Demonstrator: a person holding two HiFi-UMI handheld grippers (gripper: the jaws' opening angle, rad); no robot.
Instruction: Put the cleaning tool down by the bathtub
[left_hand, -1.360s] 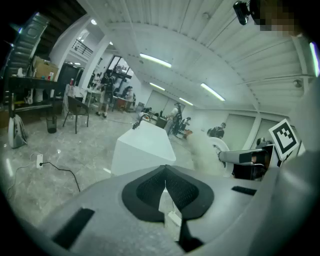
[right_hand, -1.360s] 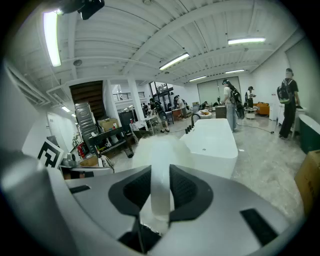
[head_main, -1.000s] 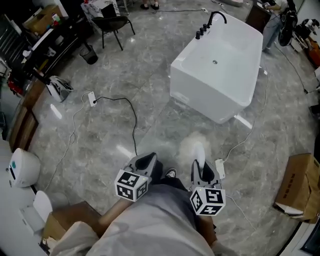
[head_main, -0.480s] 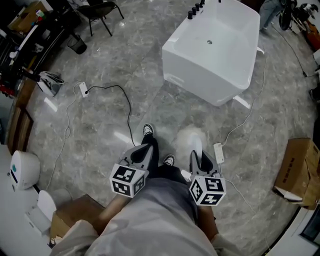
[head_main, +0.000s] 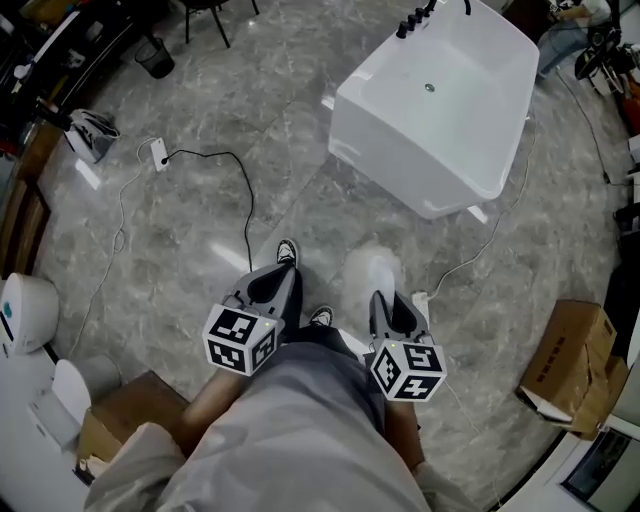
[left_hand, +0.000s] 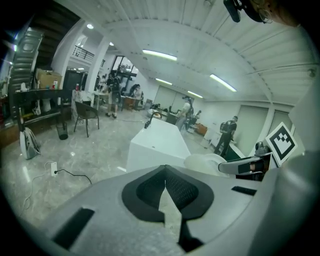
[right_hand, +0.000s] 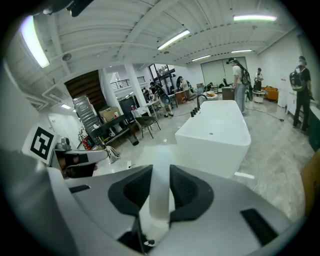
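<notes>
The white bathtub (head_main: 440, 110) stands on the grey marble floor ahead of me; it also shows in the left gripper view (left_hand: 155, 145) and the right gripper view (right_hand: 215, 135). My right gripper (head_main: 385, 298) is shut on the cleaning tool's white handle (right_hand: 160, 172), which runs up between the pads. The tool's fluffy white head (head_main: 368, 272) hangs over the floor, well short of the tub, and appears as a pale blur (left_hand: 206, 162) in the left gripper view. My left gripper (head_main: 278, 278) is shut with nothing in it (left_hand: 165, 186).
A black cable (head_main: 235, 190) runs from a white socket block (head_main: 157, 153) across the floor. A white cord (head_main: 480, 250) trails from the tub's corner. Cardboard boxes sit at right (head_main: 570, 365) and lower left (head_main: 120, 420). My shoes (head_main: 287, 250) show below. People stand far back.
I have walked forward: the floor and the bathtub have slid down and nearer in the head view. Both grippers keep their places, the right still on the tool.
</notes>
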